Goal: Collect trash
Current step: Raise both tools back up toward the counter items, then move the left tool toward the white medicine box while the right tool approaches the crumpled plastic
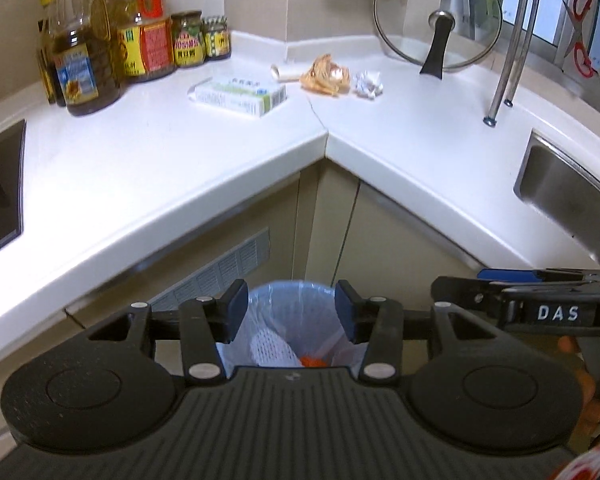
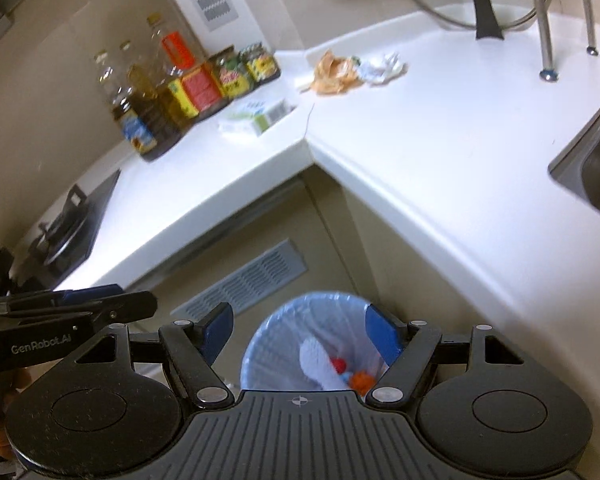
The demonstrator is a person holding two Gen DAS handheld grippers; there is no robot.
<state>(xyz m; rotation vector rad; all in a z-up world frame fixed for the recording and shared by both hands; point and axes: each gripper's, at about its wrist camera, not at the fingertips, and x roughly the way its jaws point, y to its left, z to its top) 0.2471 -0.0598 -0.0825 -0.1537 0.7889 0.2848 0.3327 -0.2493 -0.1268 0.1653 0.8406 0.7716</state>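
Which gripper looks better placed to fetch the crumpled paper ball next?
Probably the right gripper: the paper ball lies on the counter's sink side. Both grippers are open and empty above the bin.

We hold our left gripper (image 1: 291, 312) and right gripper (image 2: 298, 334) side by side. Both point down. Both jaws are apart with nothing in them.

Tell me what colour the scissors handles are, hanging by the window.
Red. The scissors hang at the upper right of the left wrist view, the only view showing them.
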